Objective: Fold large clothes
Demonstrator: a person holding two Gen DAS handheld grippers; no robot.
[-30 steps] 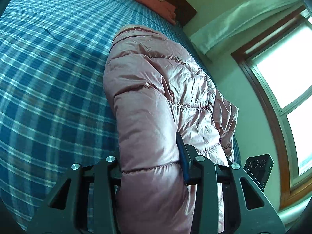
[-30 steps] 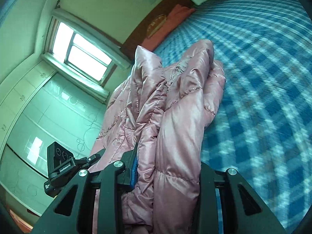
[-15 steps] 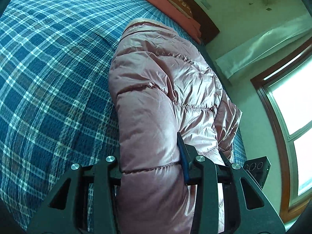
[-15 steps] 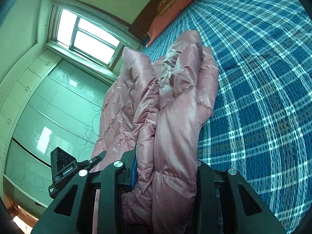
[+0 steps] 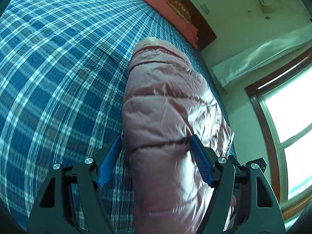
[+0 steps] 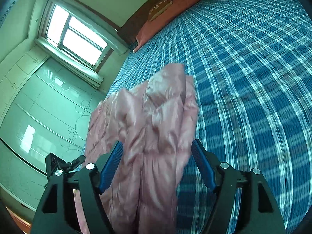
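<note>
A pink quilted puffer jacket (image 5: 167,105) lies bunched on the blue plaid bed (image 5: 58,68). My left gripper (image 5: 156,156) is open, its blue pads (image 5: 109,159) standing wide on either side of the jacket's near end. In the right wrist view the same jacket (image 6: 152,120) is crumpled and blurred by motion on the bed (image 6: 243,78). My right gripper (image 6: 157,159) is open too, its pads (image 6: 202,163) spread on both sides of the fabric. The other gripper (image 6: 58,165) shows at the lower left there.
A salmon pillow (image 5: 167,7) with a brown cushion lies by the dark headboard. A window (image 6: 76,37) and a glass-fronted wardrobe (image 6: 39,117) stand beyond the bed's edge. The bed spreads wide beside the jacket.
Both grippers have opened and let go of the jacket. The jacket has dropped lower onto the bed, and both cameras have pulled back a little.
</note>
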